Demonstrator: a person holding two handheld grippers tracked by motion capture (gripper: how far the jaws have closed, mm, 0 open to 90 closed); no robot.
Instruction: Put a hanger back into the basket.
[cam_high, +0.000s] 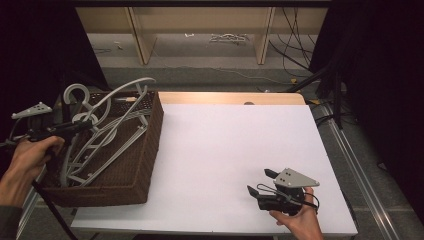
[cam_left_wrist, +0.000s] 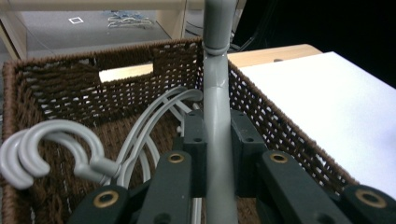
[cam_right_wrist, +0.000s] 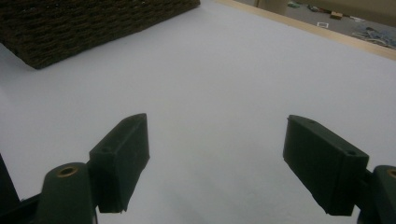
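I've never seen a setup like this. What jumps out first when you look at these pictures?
The eye lands on the dark brown woven wicker basket at the table's left edge, crammed with grey plastic clothes hangers that poke out over its rim. The left gripper is clamped on one hanger's grey bar above the basket. The right gripper rests with its jaws wide apart over the bare white tabletop, near its front right corner.

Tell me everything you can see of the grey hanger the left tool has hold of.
The grey plastic hanger looks smooth and matte, with a curved arm and a ridged joint along it. The left tool is shut on its bar, pads pressing on both sides. It stands tilted, its arched shoulder rising above the rim of the brown woven wicker basket, while its lower part sits among other grey hangers inside. Whether it touches those is unclear.
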